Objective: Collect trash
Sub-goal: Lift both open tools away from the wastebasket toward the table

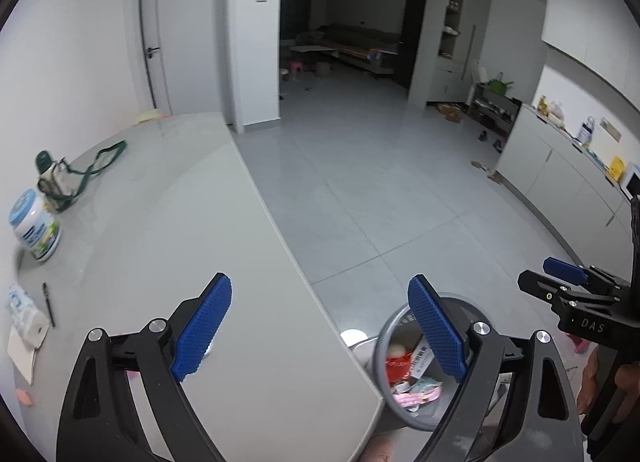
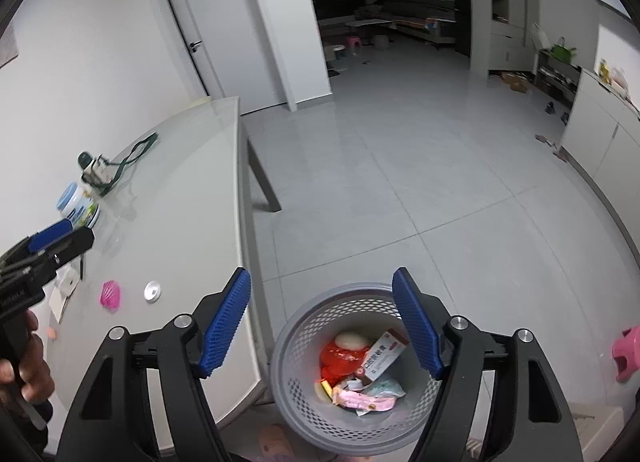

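Note:
A grey mesh waste basket [image 2: 304,346] stands on the floor beside the table's near corner, holding a red wrapper [image 2: 340,358], a white medicine box [image 2: 382,354], a pale round lump and pink wrappers. My right gripper [image 2: 322,318] hangs above the basket, open and empty. My left gripper [image 1: 320,326] is open and empty over the table's edge, with the basket [image 1: 384,342] under its right finger. On the table lie a pink shell-shaped thing [image 2: 110,294], a round silver lid [image 2: 153,290] and a tissue pack [image 1: 24,314]. Each gripper shows at the other view's edge.
The long grey table [image 1: 200,202] carries a white tub [image 1: 36,226], a green-capped bottle with a strap [image 1: 56,178], a pen and papers. Open tiled floor [image 2: 400,182] stretches ahead. A pink stool [image 2: 626,352] stands right of the basket. White cabinets line the right wall.

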Demonstrator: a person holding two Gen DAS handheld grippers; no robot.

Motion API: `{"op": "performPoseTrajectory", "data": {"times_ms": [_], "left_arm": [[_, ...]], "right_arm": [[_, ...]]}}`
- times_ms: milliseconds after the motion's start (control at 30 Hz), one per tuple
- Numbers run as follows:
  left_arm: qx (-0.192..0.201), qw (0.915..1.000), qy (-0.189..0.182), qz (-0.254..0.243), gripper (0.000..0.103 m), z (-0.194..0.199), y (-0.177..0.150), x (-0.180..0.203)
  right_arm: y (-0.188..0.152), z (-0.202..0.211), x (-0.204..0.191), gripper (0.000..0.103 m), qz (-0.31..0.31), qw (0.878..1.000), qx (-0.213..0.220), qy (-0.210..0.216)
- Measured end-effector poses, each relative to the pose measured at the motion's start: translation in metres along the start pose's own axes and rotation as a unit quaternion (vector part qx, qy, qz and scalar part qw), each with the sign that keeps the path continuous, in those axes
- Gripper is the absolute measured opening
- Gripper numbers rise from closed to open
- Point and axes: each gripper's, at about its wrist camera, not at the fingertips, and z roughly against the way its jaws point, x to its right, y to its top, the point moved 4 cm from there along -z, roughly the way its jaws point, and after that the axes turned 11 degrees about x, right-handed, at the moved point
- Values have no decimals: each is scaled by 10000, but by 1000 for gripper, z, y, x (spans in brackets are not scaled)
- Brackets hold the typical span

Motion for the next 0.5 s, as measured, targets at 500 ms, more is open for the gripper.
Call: {"op": "performPoseTrajectory", "data": {"times_ms": [500], "left_arm": [[-16,9924,966,764,88,48,-45,-108]], "right_arm": [[-31,-46,-119,70,743,9911,-662,886]]}}
